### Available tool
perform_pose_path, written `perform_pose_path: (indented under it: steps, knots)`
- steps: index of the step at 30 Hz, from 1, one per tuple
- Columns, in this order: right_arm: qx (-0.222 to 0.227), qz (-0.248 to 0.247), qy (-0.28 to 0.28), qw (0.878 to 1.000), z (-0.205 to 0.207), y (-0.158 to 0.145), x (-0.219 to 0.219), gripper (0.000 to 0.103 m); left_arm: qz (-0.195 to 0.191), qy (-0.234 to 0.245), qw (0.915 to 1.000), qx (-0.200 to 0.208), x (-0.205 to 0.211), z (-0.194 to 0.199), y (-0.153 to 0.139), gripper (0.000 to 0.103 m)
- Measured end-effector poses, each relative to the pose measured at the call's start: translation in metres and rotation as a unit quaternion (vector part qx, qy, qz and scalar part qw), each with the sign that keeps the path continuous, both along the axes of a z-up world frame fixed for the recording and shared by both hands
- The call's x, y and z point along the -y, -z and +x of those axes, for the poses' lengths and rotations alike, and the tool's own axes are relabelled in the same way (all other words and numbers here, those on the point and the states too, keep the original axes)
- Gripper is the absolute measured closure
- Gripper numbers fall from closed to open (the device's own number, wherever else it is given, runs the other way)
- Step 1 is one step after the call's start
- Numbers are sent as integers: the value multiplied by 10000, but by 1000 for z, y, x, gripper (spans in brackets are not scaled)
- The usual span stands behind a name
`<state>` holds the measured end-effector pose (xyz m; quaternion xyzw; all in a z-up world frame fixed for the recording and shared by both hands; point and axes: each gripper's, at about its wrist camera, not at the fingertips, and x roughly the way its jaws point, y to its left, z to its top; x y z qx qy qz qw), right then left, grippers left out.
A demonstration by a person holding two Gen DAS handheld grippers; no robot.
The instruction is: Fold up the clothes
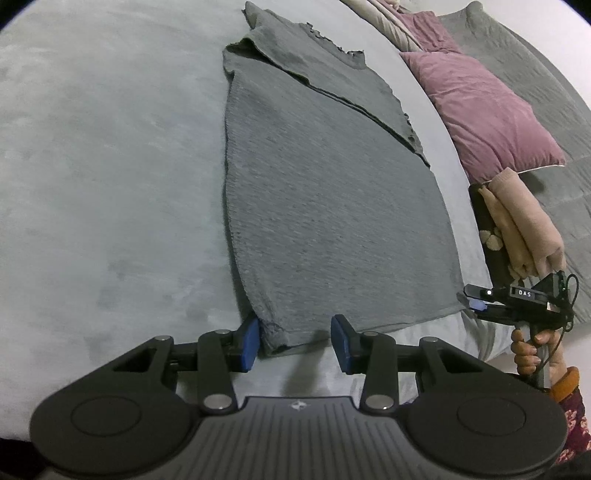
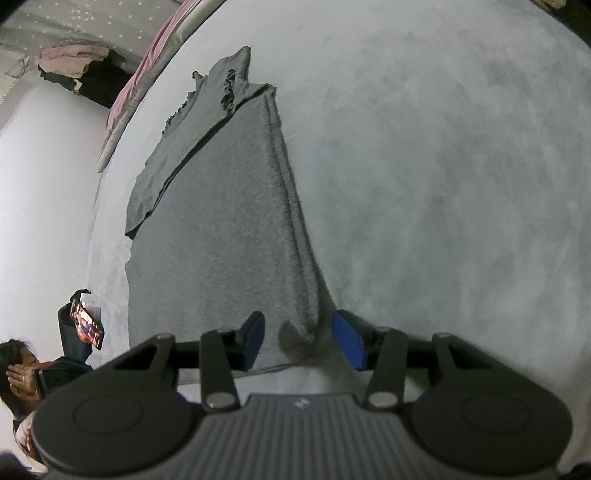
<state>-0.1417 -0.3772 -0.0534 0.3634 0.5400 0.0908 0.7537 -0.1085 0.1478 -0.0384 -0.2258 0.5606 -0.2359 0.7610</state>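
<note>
Grey top [image 1: 332,206] flat on pale bed cover [image 1: 110,184], sleeve folded across upper part, left tongs [image 1: 295,343] spread wide at top's near-left hem corner, right tongs [image 2: 298,341] spread wide at near-right corner, pink pillow [image 1: 487,110] beyond.

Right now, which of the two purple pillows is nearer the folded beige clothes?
The big purple pillow. It lies just beyond the beige clothes; the smaller pillow sits farther back.
</note>
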Motion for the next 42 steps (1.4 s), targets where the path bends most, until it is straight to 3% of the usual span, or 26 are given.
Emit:
perform_pose_path:
  steps: [6, 13, 16, 18, 21, 26, 42]
  knots:
    - [-13, 134, 8, 9999, 2, 3, -2, 59, -85, -42, 9999, -36, 0, 0, 3, 66]
    - [-21, 200, 3, 9998, 4, 5, -5, 60, -128, -124, 9998, -68, -3, -1, 5, 76]
    - [-45, 221, 38, 9997, 4, 6, -5, 67, -111, -141, 9998, -83, -3, -1, 6, 84]
    - [-78, 245, 85, 9996, 3, 7, -4, 76, -113, -157, 9998, -98, -3, -1, 6, 91]
    - [-98, 295, 137, 9994, 2, 9, -3, 86, -152, -191, 9996, -109, -5, -2, 7, 93]
    - [-65, 375, 172, 9991, 1, 10, -2, 93, -283, -244, 9993, -63, -8, -3, 6, 94]
    - [361, 790, 372, 9955, -1, -6, 7, 95, -848, -445, 9954, -19, -23, 1, 1, 95]
